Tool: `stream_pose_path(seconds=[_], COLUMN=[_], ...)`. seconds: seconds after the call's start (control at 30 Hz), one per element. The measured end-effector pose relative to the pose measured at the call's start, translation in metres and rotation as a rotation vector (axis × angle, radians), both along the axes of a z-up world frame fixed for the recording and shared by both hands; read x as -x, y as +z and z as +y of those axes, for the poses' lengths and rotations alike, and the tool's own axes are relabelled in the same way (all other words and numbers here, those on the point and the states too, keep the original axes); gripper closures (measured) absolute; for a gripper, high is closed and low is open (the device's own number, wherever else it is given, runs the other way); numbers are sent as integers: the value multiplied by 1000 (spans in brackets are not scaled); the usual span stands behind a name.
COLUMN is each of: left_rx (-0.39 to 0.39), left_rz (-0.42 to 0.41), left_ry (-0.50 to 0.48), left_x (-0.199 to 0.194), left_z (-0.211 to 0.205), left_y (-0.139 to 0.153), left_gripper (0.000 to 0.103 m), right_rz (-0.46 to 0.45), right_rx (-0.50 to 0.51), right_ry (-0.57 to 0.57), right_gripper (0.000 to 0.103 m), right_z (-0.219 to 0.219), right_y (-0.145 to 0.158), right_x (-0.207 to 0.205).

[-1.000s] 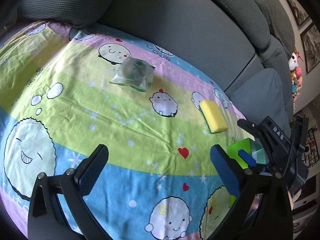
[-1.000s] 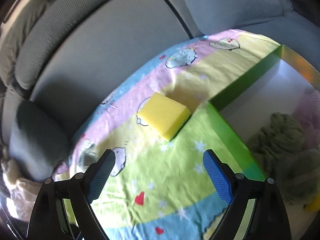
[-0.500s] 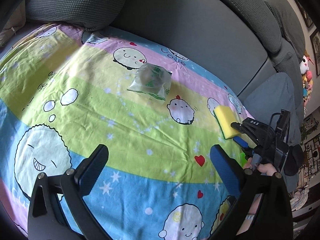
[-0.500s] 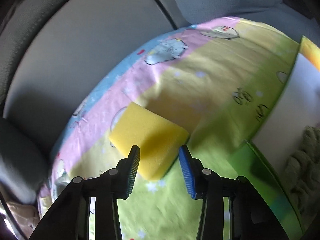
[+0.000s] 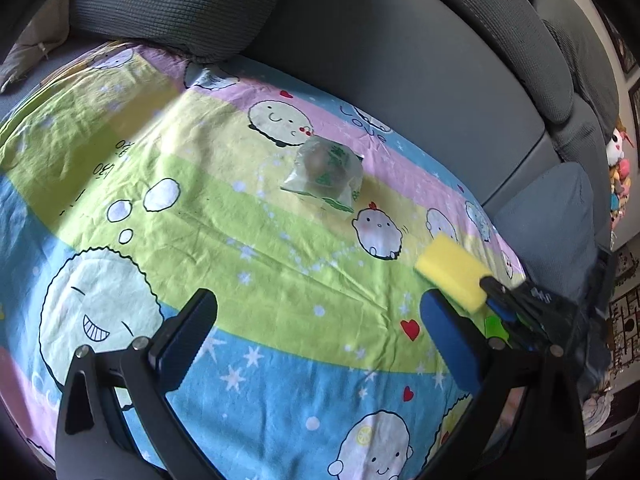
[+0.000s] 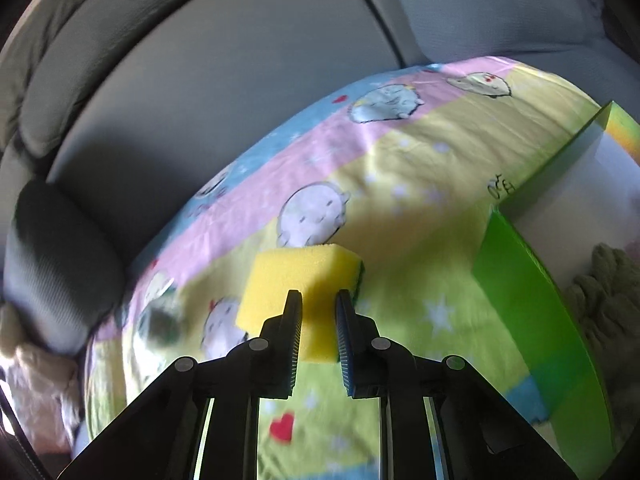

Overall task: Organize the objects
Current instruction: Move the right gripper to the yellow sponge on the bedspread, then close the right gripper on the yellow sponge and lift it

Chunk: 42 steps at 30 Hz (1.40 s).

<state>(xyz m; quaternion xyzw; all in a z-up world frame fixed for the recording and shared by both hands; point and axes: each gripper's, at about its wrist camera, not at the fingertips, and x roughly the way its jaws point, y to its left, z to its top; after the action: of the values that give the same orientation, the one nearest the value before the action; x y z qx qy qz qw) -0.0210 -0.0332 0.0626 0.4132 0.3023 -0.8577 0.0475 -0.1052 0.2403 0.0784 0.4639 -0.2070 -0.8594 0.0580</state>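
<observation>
- The right gripper (image 6: 318,334) is pinching the near end of the yellow sponge (image 6: 298,276), lifting it clear of the patterned sheet (image 6: 420,152).
- The sponge is likely light, soft and compressible; its long axis is pointing away from the fingers.
- The green box (image 6: 520,304) is sitting just right.
- The left gripper (image 5: 320,344) is hovering spread and empty; a clear packet (image 5: 324,174) is lying beyond it.

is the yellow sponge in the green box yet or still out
Out. The right hand-held gripper holds the yellow sponge above the sheet, beside the green box.
</observation>
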Motion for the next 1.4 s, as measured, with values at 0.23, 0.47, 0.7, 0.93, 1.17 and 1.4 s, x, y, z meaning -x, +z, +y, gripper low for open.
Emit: stream_pose_path(seconds=[0.23, 0.47, 0.7, 0.93, 1.17, 1.4], left_rx=[-16, 15, 26, 33, 48, 49], left_rz=[-14, -61, -58, -64, -69, -70], left_ry=[-2, -50, -62, -64, -54, -51], left_x=[-1, 7, 7, 7, 6, 7], left_z=[-1, 14, 20, 22, 23, 23], left_y=[-2, -12, -10, -10, -10, -10], left_gripper=[2, 2, 2, 2, 2, 2], right_rz=[-17, -36, -38, -58, -66, -75], right_rx=[36, -53, -58, -89, -16, -45], right_ry=[145, 140, 91, 87, 126, 151], right_gripper=[85, 85, 85, 71, 38, 46], right_z=[-11, -13, -3, -5, -16, -30], right_y=[13, 7, 4, -2, -15, -28], right_x=[-43, -51, -43, -39, -31, -22])
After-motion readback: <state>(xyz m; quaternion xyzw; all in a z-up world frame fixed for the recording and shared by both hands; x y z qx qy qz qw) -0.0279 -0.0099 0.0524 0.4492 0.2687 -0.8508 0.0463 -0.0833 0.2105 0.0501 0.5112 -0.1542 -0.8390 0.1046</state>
